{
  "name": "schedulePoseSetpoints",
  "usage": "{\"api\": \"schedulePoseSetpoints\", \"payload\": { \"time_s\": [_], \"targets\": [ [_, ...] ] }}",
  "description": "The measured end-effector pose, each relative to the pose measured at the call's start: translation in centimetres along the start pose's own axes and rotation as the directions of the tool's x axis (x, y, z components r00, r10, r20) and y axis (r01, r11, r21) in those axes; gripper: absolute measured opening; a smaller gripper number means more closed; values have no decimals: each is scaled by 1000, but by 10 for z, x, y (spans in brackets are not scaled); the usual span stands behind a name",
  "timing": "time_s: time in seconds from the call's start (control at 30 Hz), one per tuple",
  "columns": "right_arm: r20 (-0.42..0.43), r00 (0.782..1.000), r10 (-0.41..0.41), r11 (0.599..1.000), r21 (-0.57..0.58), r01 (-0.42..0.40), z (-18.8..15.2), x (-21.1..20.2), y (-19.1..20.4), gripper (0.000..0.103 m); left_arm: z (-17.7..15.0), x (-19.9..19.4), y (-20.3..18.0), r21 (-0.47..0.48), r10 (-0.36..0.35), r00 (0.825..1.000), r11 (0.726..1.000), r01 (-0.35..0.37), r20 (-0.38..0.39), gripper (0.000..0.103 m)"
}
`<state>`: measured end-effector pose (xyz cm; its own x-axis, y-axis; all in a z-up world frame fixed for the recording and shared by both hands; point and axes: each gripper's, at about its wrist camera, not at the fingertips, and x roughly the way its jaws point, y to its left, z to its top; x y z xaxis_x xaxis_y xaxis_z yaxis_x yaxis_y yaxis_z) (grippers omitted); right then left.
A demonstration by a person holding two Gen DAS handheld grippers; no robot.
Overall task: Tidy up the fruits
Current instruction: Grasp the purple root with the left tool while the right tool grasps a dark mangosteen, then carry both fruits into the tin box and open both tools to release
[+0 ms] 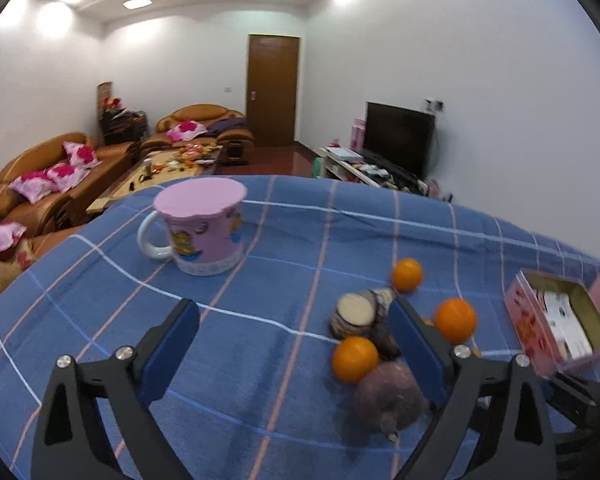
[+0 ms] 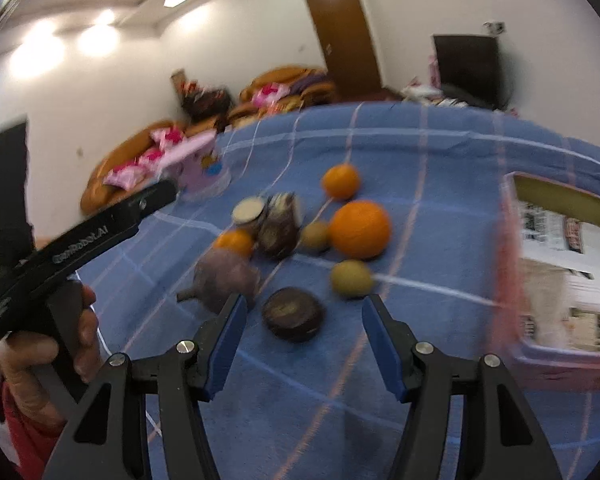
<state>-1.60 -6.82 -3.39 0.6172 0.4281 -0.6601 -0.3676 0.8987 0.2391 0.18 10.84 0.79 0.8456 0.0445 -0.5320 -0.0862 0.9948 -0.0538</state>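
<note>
We judge the large orange (image 2: 360,229) firm and smooth; we grip its widest part, beside the box (image 2: 512,240). Right gripper (image 2: 302,332) and left gripper (image 1: 296,340) jaws stand apart, empty.

The left camera sits behind its two fingers (image 1: 172,344) and looks forward and down across the blue checked cloth (image 1: 100,300). A pink mug (image 1: 204,232) stands far past the left finger, and the fruit pile (image 1: 380,340) crowds the right finger. The right camera also looks forward and down, closer to the pile (image 2: 300,240), which lies just past its fingers (image 2: 228,344). Both views share the cloth (image 2: 420,160), the fruit, the pink box (image 1: 556,324) (image 2: 560,272) and the door (image 1: 274,88) (image 2: 344,40) far behind.
</note>
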Motion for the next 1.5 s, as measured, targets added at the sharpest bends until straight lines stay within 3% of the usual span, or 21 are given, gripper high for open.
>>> {"api": "schedulePoseSetpoints", "payload": {
  "time_s": [0.1,0.17,0.2,0.33,0.43,0.5,0.67,0.8,0.83,1.03,1.17,1.33,1.5],
  "targets": [
    [-57,998,-12,1000,-20,11,1,16,7,61,-4,-5,0,19,-13,1000,1000,13,-4,97],
    [-102,994,-35,999,-33,32,-1,28,11,47,-8,-5,0,9,-54,998,999,54,-19,97],
    [-120,992,-47,998,-39,43,-2,31,10,45,-10,-5,-1,5,-73,997,997,73,-30,97],
    [-115,992,-47,998,-43,42,-4,26,9,42,-15,-5,-9,25,-122,991,992,124,-52,95],
    [-85,996,-36,999,-7,35,-7,10,-2,42,-17,-5,-19,49,-179,982,982,183,-65,94],
    [-34,999,-40,999,25,41,-4,-8,-12,42,-21,-1,-30,81,-189,977,977,197,-96,85],
    [82,992,-99,993,68,94,4,-45,-37,42,-29,15,-52,156,-159,971,970,188,-181,74],
    [96,990,-106,990,105,96,9,-50,-49,42,-33,28,-54,135,-160,955,971,198,-251,58],
    [96,990,-99,989,116,87,9,-52,-51,42,-33,31,-53,120,-162,951,973,199,-263,58],
    [118,984,-130,989,81,121,11,-56,-44,42,-32,27,-46,74,-201,948,971,225,-246,53],
    [175,971,-162,986,67,153,13,-66,-40,42,-28,18,-37,20,-214,961,975,221,-173,53],
    [268,933,-238,971,62,230,17,-95,-47,42,-20,-8,-50,61,-219,974,973,222,-53,53],
    [304,874,-378,925,95,367,14,-117,-82,42,-9,-25,-93,111,-317,949,943,315,-1,53]
  ]
}}
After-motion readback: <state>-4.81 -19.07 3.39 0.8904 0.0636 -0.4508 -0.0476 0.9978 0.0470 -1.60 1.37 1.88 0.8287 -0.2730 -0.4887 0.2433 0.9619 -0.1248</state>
